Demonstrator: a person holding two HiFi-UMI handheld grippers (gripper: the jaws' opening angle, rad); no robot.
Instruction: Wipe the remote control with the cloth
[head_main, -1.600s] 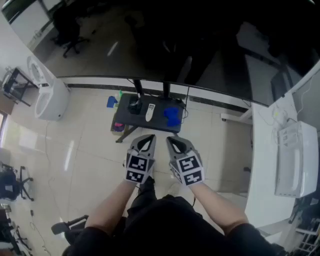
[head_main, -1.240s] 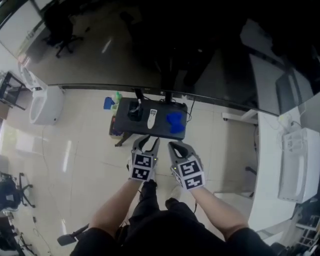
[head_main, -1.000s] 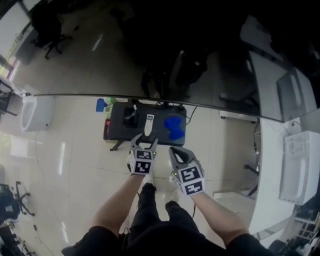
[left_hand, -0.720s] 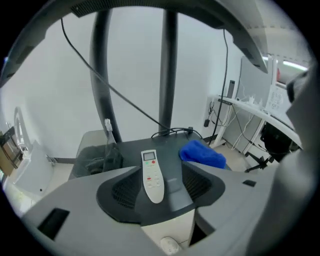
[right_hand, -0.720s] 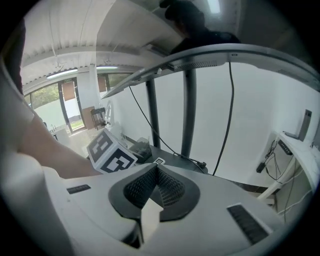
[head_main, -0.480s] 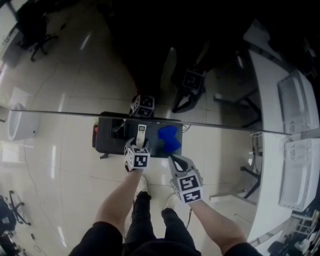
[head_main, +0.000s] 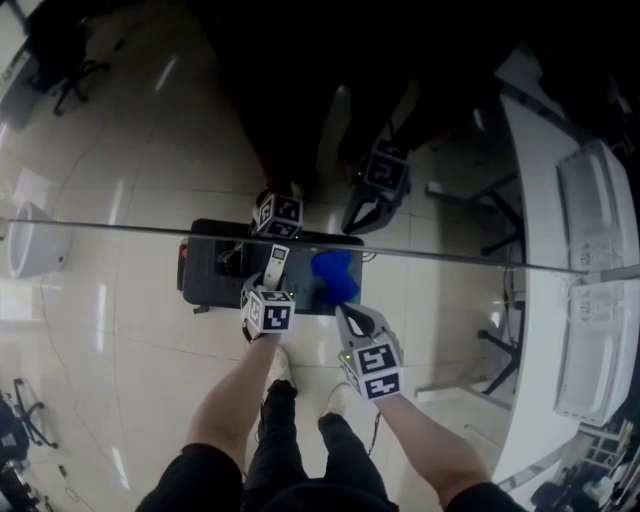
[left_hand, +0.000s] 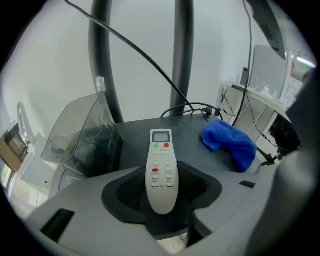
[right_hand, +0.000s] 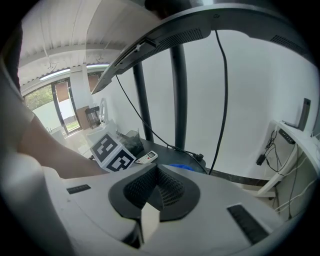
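Observation:
A white remote control (head_main: 274, 262) lies on a small dark table (head_main: 215, 285), its screen end away from me. A crumpled blue cloth (head_main: 334, 274) sits just right of it. My left gripper (head_main: 270, 288) reaches over the table's near edge. In the left gripper view its closing jaws flank the near end of the remote (left_hand: 161, 167), and I see no firm squeeze from the left gripper (left_hand: 161, 200). The cloth (left_hand: 230, 142) lies apart at the right. My right gripper (head_main: 345, 312) hangs short of the table. The right gripper (right_hand: 156, 187) is shut and empty.
Two dark stand poles (left_hand: 183, 55) rise from the table's back, with a cable (left_hand: 192, 107) trailing down. A clear plastic holder (left_hand: 82, 142) with dark contents stands at the table's left. A large glossy screen (head_main: 330, 120) overhangs the table and mirrors both grippers. A white desk (head_main: 540, 250) runs along the right.
My left gripper has moved forward over the table and around the remote's near end. The right gripper followed a little and stays short of the table. The table looks nearer.

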